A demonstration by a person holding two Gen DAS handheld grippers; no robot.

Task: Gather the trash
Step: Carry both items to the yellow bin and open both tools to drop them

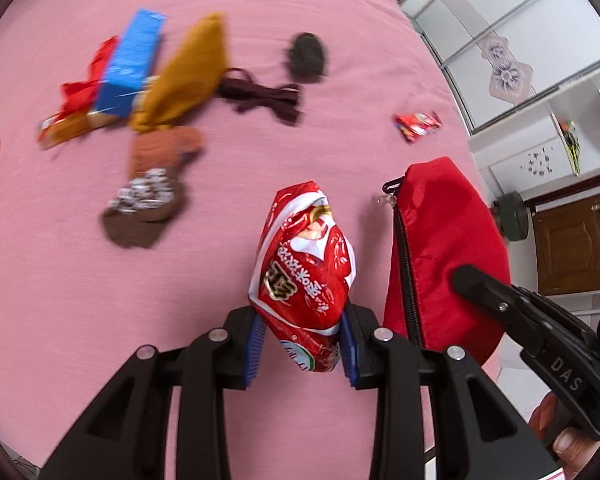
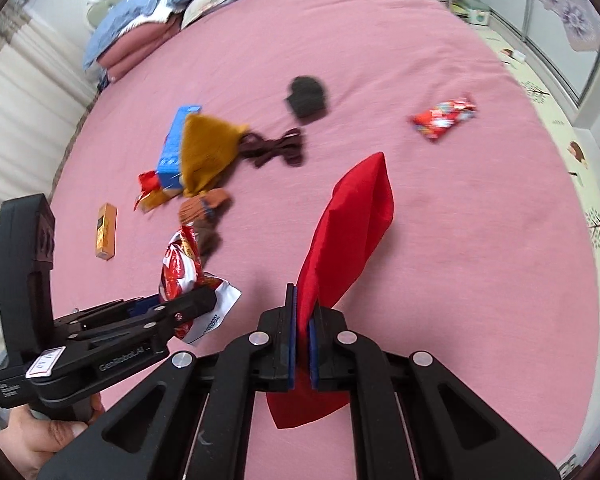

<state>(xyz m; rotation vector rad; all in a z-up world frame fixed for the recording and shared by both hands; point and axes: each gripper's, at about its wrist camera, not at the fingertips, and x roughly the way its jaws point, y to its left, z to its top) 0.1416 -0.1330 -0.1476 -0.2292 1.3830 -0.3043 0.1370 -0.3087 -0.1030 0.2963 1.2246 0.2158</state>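
Observation:
My left gripper (image 1: 303, 346) is shut on a red and white snack wrapper (image 1: 306, 264), held above the pink bed; it also shows in the right wrist view (image 2: 182, 264). My right gripper (image 2: 303, 346) is shut on a red zip pouch (image 2: 350, 236), which hangs just right of the wrapper in the left wrist view (image 1: 444, 248), its black zipper facing the wrapper. A small red candy wrapper (image 2: 446, 117) lies on the bed to the far right. A blue box (image 2: 176, 142), an orange box (image 2: 107, 231) and red wrapper scraps (image 2: 148, 184) lie to the left.
On the pink bed (image 2: 440, 272) lie a mustard cloth (image 2: 208, 150), brown socks (image 2: 206, 212), a dark ribbon (image 2: 274, 148) and a black knit item (image 2: 308, 98). Pillows and folded bedding (image 2: 148, 20) are at the head. A cabinet (image 1: 572, 240) stands beyond the bed's right edge.

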